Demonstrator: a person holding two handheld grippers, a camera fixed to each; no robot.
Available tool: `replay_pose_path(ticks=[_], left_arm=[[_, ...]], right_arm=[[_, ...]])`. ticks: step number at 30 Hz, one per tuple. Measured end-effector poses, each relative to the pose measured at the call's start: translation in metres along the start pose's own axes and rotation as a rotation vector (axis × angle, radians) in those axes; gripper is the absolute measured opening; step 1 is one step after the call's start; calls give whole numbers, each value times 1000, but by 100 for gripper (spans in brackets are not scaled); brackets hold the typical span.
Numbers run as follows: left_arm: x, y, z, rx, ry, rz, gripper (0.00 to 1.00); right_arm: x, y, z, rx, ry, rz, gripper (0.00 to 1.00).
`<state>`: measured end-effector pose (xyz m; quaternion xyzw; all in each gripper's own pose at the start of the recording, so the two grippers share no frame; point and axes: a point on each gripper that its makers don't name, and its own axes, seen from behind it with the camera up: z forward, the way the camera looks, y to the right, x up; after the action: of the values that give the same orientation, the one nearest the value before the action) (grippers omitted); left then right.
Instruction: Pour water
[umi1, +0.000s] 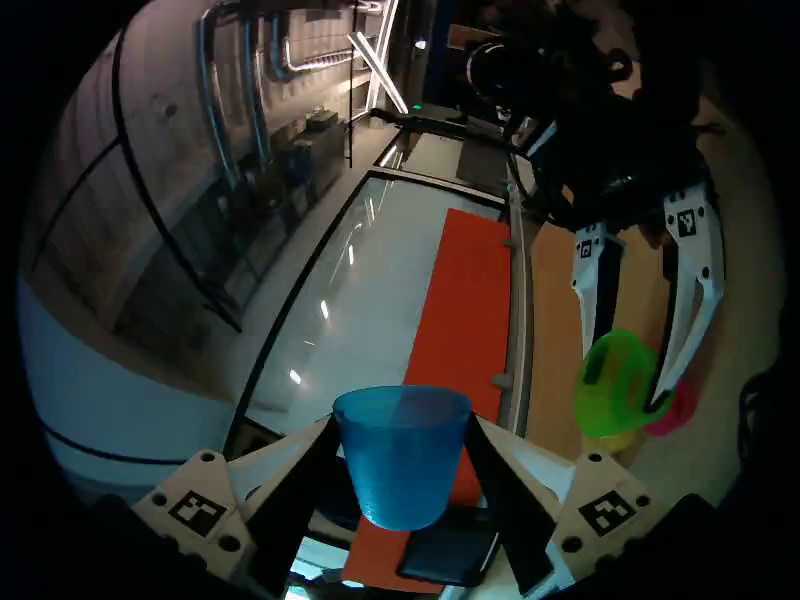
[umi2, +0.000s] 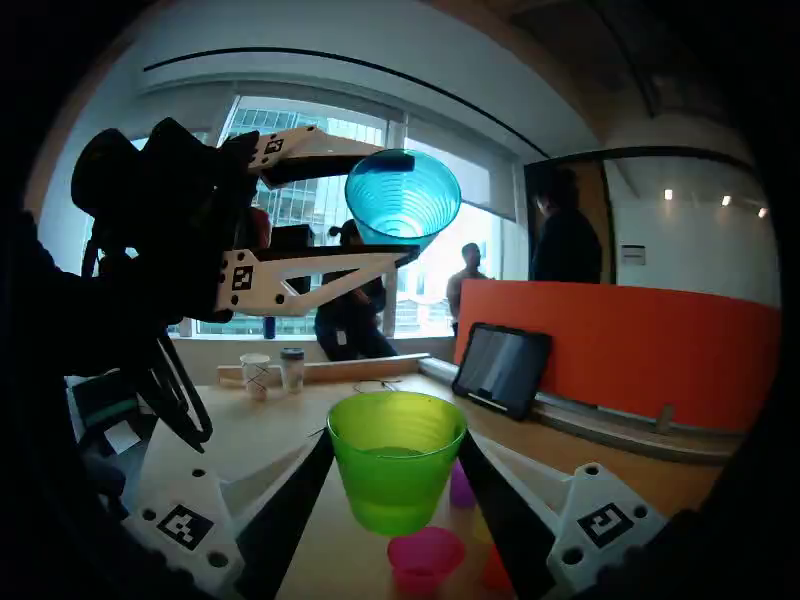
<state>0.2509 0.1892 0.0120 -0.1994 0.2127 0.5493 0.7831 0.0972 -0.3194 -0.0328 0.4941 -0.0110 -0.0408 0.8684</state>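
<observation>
The blue cup (umi1: 402, 470) is being clamped on both sides by the left gripper (umi1: 400, 428) at the lower centre of the left gripper view. The green cup (umi2: 395, 470), with a little liquid inside, is being gripped by the right gripper (umi2: 396, 442) at the lower centre of the right gripper view, where the blue cup is being held tipped at upper centre

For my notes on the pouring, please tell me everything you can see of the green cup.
The green cup is translucent plastic, tapered toward its base, with a round open rim. It is upright, clamped between both fingers of the right tongs, seemingly lifted off the wooden table. A little liquid seems to lie inside. A pink cup sits below it, apart.
</observation>
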Motion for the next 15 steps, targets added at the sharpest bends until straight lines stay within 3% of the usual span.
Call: replay_pose_path(ticks=[6,15], left_arm=[[-15,0,3,-7,-30,-185,86],[-26,-2,2,-6,-61,-374,86]], right_arm=[[0,1,-1,-3,-1,-3,91],[3,3,-3,-12,5,-3,90]])
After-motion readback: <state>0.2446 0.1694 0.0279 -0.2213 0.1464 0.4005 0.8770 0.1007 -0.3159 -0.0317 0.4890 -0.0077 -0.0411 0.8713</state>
